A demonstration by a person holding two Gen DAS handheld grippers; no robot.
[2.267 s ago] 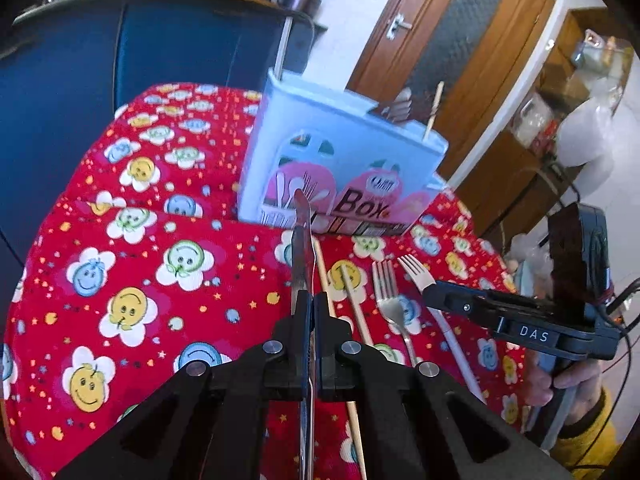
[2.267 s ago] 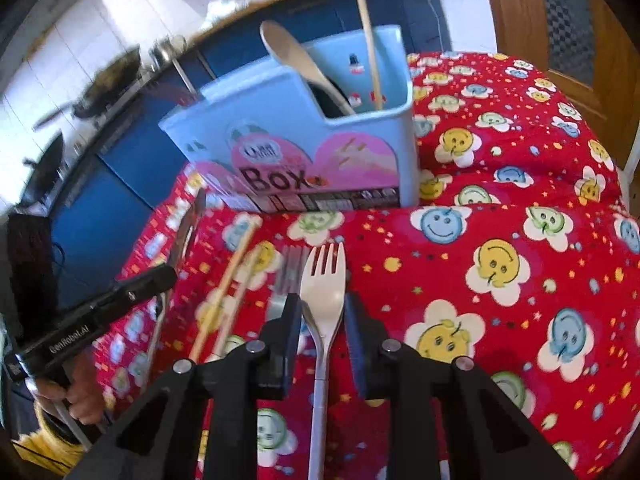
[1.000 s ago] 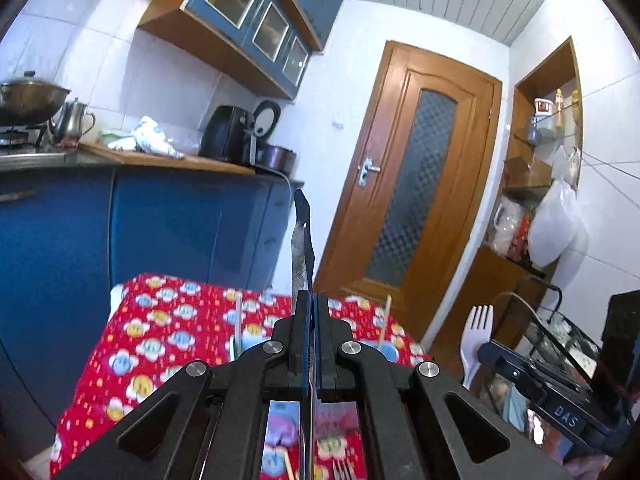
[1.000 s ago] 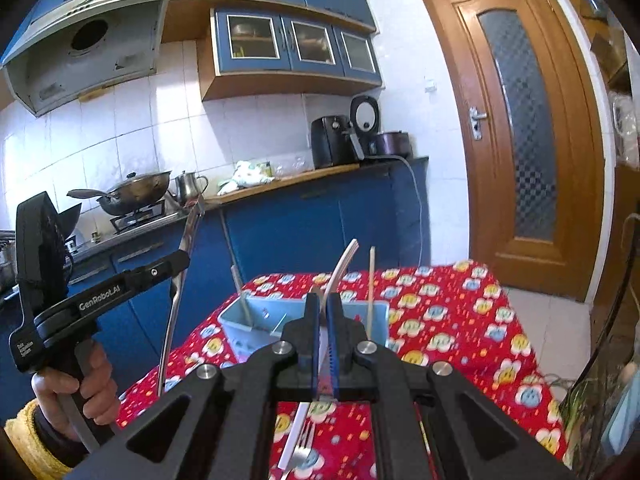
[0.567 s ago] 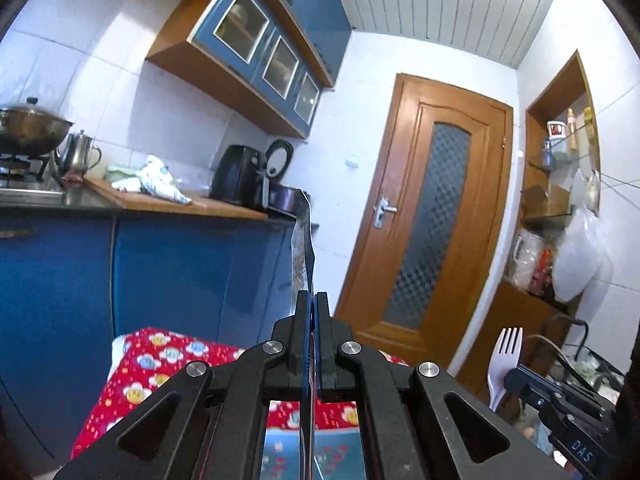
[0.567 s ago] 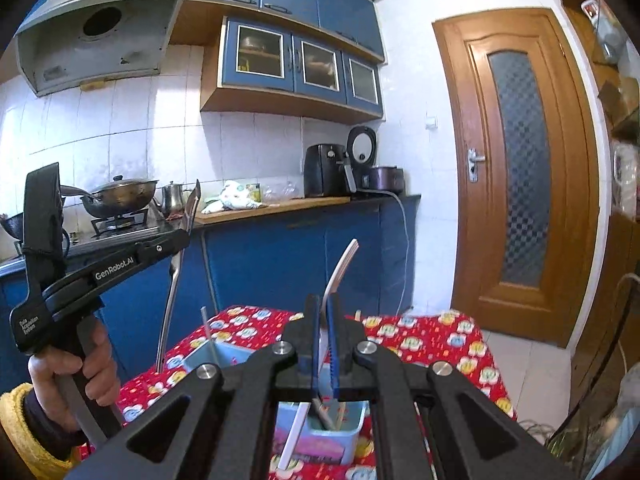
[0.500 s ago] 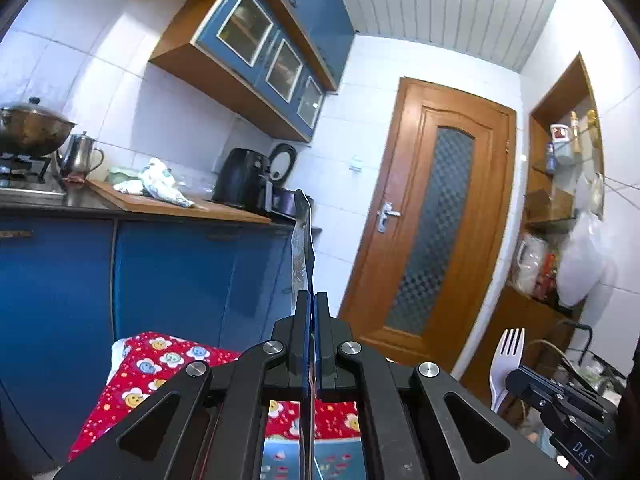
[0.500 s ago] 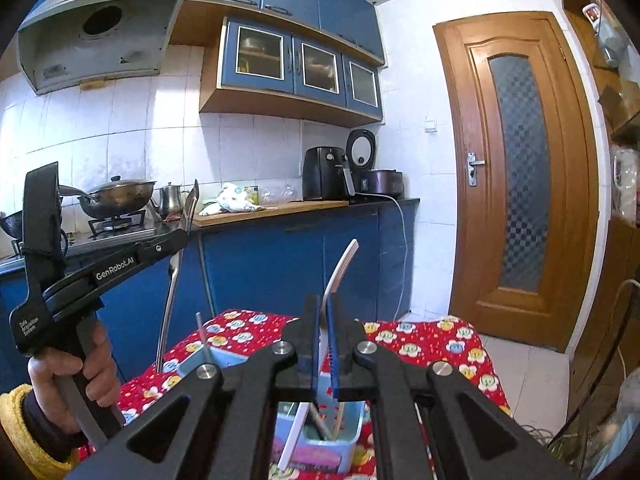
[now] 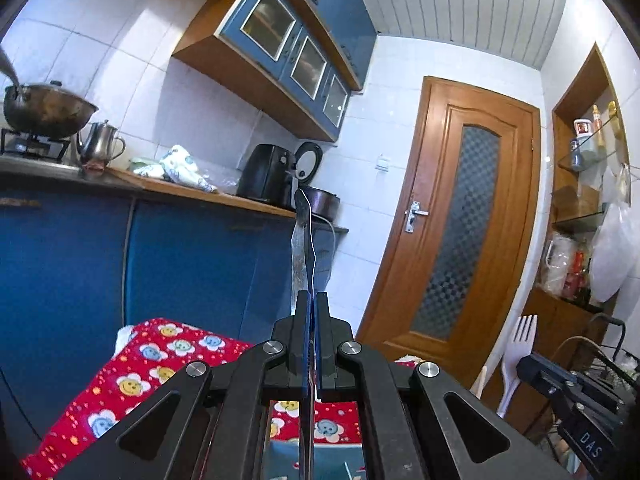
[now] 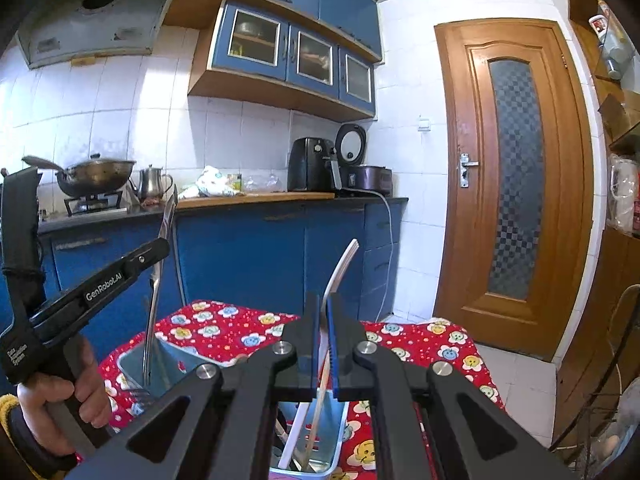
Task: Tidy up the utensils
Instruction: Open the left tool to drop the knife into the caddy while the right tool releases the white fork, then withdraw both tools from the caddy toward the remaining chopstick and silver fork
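Left wrist view: the left hand-held gripper (image 9: 311, 312) has its jaws pressed together on a metal knife (image 9: 301, 248), which stands upright above the fingertips, its lower end running down between the finger arms. Below the knife lies the bench, covered by a red cloth with smiley flowers (image 9: 160, 360). The blue utensil box (image 9: 332, 460) shows only as a sliver under the gripper body. To the right of the knife, the right hand-held gripper (image 9: 532, 364) carries a white plastic fork (image 9: 520, 344), tines up.

Right wrist view: the right hand-held gripper (image 10: 324, 312) is clamped on the white plastic fork (image 10: 340, 268); the fork handle descends into the utensil box (image 10: 324, 432), apparently beside a wooden chopstick, though the gripper body hides most of it. Left of the fork, a hand (image 10: 64, 400) grips the left hand-held gripper (image 10: 162, 246), jaws closed on the knife (image 10: 154, 300), whose lower end reaches into the left compartment of the box.
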